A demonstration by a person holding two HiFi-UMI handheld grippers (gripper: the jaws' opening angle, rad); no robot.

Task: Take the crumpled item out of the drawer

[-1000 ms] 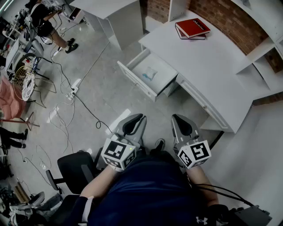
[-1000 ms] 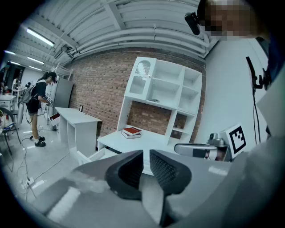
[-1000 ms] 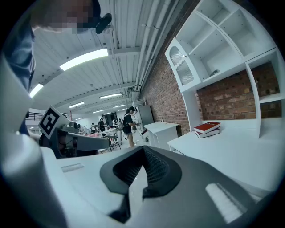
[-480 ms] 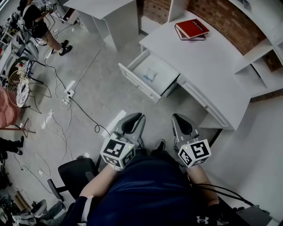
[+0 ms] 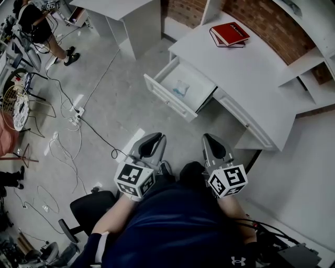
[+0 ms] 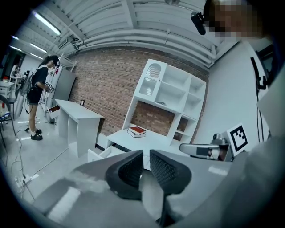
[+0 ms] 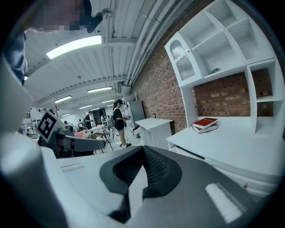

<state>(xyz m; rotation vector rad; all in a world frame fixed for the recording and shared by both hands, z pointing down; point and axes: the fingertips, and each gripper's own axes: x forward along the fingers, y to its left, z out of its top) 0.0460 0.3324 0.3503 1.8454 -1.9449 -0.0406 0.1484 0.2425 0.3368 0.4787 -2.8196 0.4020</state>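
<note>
The crumpled item (image 5: 179, 89), a small pale-blue and white wad, lies inside the open white drawer (image 5: 166, 97) of the white desk (image 5: 246, 78). Both grippers are held close to the person's body, well short of the drawer and over the floor. My left gripper (image 5: 156, 137) has a narrow gap between its pads with nothing in it; in the left gripper view (image 6: 146, 153) the drawer (image 6: 95, 153) shows beyond it, its contents hidden. My right gripper (image 5: 208, 138) is empty, and in the right gripper view (image 7: 142, 149) its pads meet at the tips.
Two red books (image 5: 230, 33) lie on the desk's far end under a white shelf unit (image 6: 171, 91). Cables and a power strip (image 5: 76, 111) run over the floor at the left. A black chair (image 5: 86, 209) stands behind me. A second white desk (image 5: 131, 15) and a standing person (image 5: 34, 29) are further off.
The head view has drifted a little, so the drawer sits slightly further right and up. Both grippers have sunk a bit in the picture. Their jaws stand as before.
</note>
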